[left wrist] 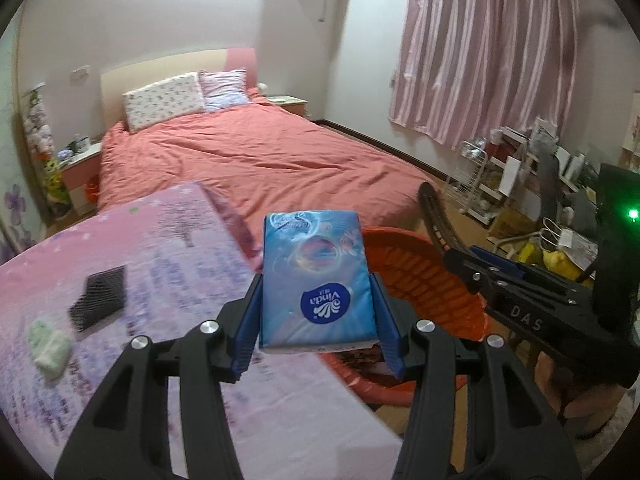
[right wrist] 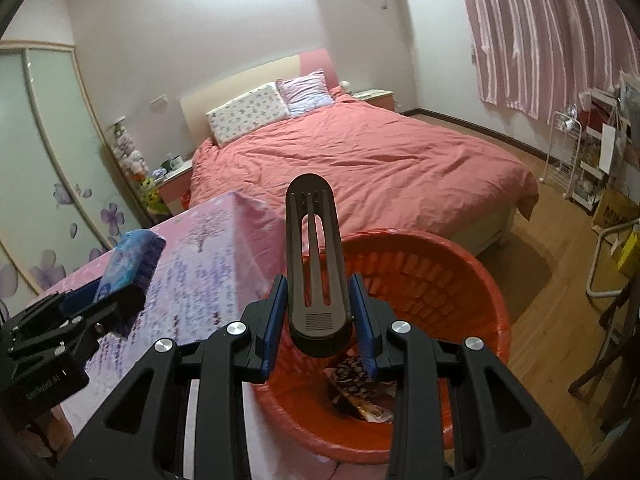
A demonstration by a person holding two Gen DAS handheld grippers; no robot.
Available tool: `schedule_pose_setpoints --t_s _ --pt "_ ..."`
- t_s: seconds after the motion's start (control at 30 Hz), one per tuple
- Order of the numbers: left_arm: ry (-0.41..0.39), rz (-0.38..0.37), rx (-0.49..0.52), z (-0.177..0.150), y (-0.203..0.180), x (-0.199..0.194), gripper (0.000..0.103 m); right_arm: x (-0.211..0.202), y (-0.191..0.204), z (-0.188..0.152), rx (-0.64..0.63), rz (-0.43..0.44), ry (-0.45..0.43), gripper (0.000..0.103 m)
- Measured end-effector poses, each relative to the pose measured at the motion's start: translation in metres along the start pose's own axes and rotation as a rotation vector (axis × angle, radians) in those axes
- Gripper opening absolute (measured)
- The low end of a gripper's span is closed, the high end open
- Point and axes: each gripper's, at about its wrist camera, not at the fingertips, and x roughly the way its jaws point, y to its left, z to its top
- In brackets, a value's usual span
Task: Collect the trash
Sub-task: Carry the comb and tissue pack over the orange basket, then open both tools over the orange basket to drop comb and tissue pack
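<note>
Both loads are on their way to the orange basket (right wrist: 460, 280) beside the desk (left wrist: 168, 248). The left tongs (left wrist: 318, 312) pinch a blue tissue pack (left wrist: 316, 280); the right tongs (right wrist: 318, 320) pinch a dark slotted clip (right wrist: 314, 256) above the basket's rim. Next, I reckon: centre each over the basket, then let go.

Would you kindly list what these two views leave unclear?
- Right wrist view: contents of the orange plastic basket, partly hidden by the right hand-held gripper and its dark slotted plastic piece.
- Left wrist view: print on the pink tablecloth is blurred.
</note>
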Motion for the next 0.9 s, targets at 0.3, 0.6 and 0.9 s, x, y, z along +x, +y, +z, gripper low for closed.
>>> schedule_pose_setpoints --t_s 0.3,0.6,0.9 --pt "0.089 -0.072 0.020 -0.003 -0.037 0.065 0.067 0.026 -0.049 -0.003 0.108 -0.005 0.045 0.044" --pt "0.124 0.043 0.000 -0.024 0.012 0.061 0.082 0.029 -0.043 -0.019 0.096 -0.036 0.068 0.066" --pt "0.131 0.293 -0.082 -0.063 0.131 0.013 0.086 0.030 0.001 -0.030 -0.010 -0.024 0.101 0.068"
